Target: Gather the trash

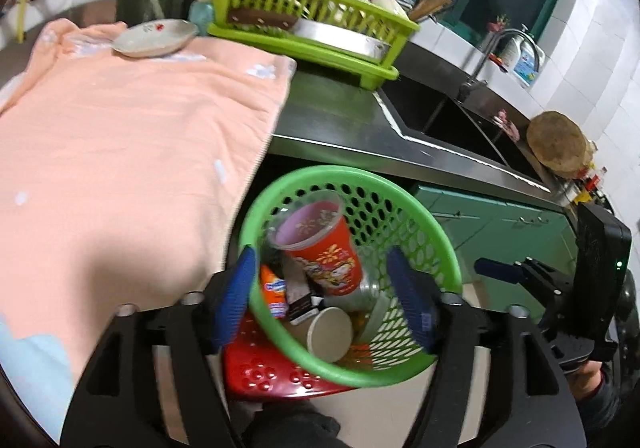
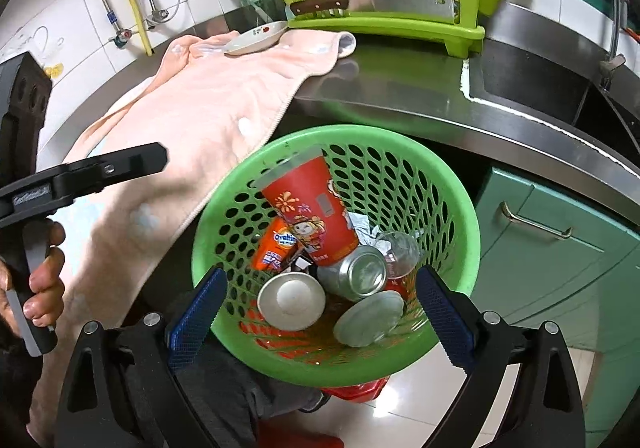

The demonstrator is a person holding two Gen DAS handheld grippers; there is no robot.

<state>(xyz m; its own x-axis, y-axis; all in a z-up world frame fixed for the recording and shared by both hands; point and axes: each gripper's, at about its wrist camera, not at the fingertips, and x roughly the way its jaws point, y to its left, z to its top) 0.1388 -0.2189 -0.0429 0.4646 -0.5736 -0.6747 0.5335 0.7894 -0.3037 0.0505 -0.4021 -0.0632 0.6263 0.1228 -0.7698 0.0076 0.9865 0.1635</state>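
Trash lay collected in a green perforated basket (image 2: pixel 456 208), which stood below the edge of the steel counter (image 2: pixel 400 96) on a red stool (image 1: pixel 264 372). We observed a tall red paper cup (image 2: pixel 312 208) leaning mouth-up against the far wall of the basket, its base touching a silver drink can (image 2: pixel 356 276) lying on its side. Beside the can we noted a round white lid (image 2: pixel 370 318) and an upturned white cup (image 2: pixel 291 301). An orange Ovaltine packet (image 2: pixel 276 246) stood to the left of the red cup, partly behind it. A crumpled clear plastic cup (image 2: pixel 400 252) rested just right of the can.

We held the left gripper (image 1: pixel 326 300) above the near rim of the basket, jaws released and spread wide, with nothing between the blue pads (image 1: pixel 236 288). We held the right gripper (image 2: pixel 320 324) likewise over the near rim, jaws released and empty. From the right wrist view, a hand (image 2: pixel 40 280) gripped the handle of the left gripper.

On the counter we recorded a peach towel (image 1: pixel 132 144) with a shallow dish (image 1: pixel 154 38) resting on its far end. A lime dish rack (image 2: pixel 384 8) stood beside it, a cleaver (image 2: pixel 372 6) lying along its front. A sink (image 1: pixel 444 116) was set into the counter to the right.
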